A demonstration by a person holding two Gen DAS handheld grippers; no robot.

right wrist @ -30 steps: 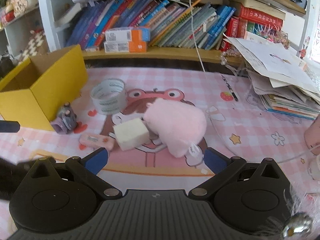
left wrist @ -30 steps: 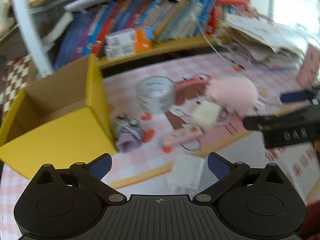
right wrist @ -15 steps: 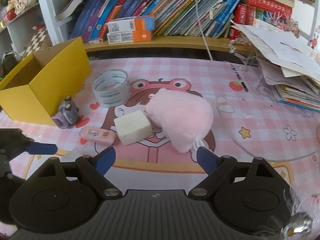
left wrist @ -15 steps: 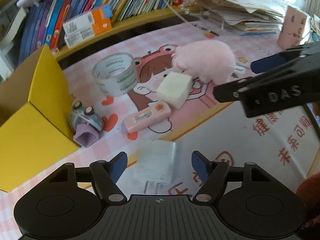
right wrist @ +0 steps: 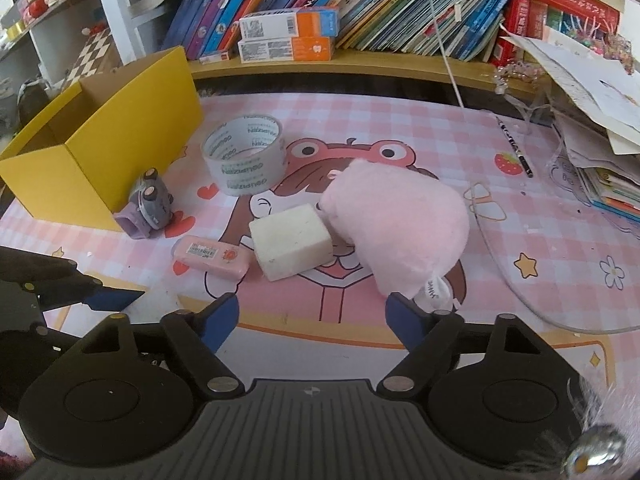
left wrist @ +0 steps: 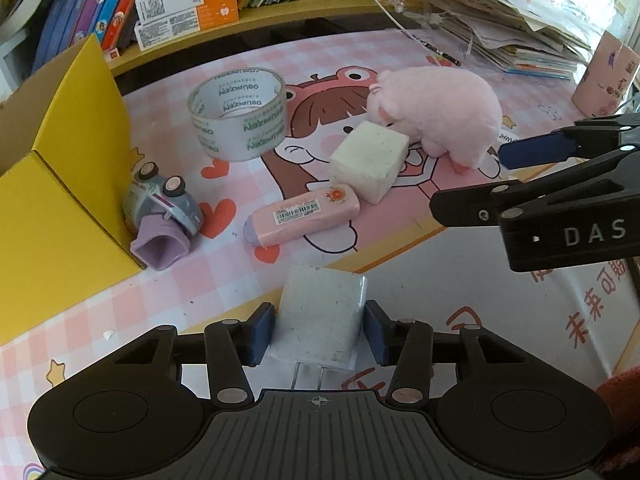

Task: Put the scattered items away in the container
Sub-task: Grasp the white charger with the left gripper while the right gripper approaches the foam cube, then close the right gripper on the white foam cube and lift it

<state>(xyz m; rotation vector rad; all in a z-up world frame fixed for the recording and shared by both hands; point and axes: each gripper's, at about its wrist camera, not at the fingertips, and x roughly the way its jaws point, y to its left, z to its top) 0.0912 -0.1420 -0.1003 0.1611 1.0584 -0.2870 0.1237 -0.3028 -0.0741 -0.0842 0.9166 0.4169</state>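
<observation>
The right gripper body bears the white letters "DAS". The tape roll carries repeated green "deli" branding; its remaining print is illegible.

We count one yellow box, one tape roll, one toy car, one pink case, one foam block, one pink plush, one white charger, two grippers.
</observation>
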